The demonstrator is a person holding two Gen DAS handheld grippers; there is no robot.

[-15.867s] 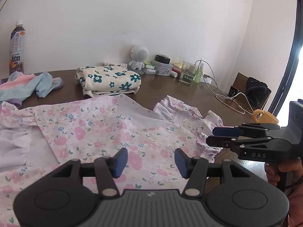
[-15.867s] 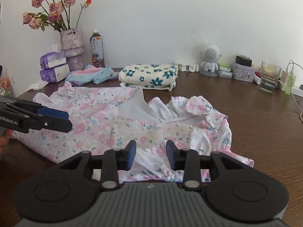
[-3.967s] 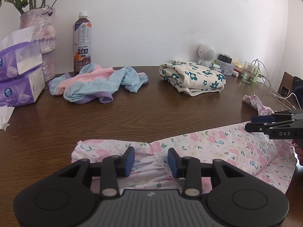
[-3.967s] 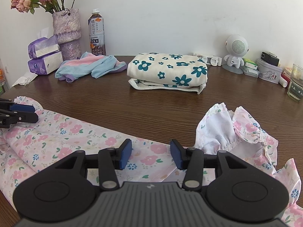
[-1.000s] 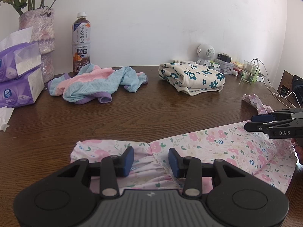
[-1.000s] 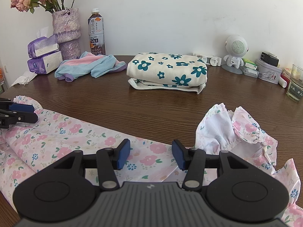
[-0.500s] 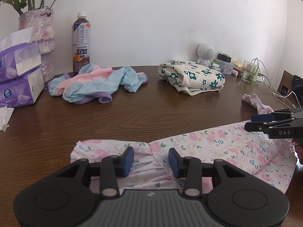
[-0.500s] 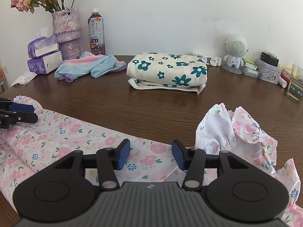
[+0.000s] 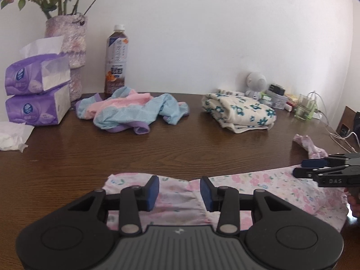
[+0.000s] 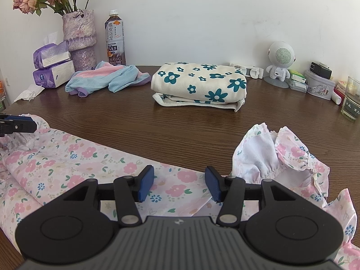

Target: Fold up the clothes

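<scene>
Garment: pink floral dress (image 10: 74, 157) folded into a long strip, lower part of both frames, on the worktop (image 10: 180, 126).
Left hand-held gripper (image 9: 179, 190): jaws apart over the strip's end, pinching nothing.
Right hand-held gripper (image 10: 179, 184): released, cloth lying under the pads, not between them.
Change: sixteen seconds ago the dress lay spread flat; since four seconds ago it has barely shifted.
Meaning: lengthwise fold looks done; cross fold likely next.

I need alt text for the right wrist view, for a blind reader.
Open right tongs hover over a pink floral garment on a brown table. Behind it lie a folded cream cloth with teal flowers and a crumpled pastel garment.
</scene>
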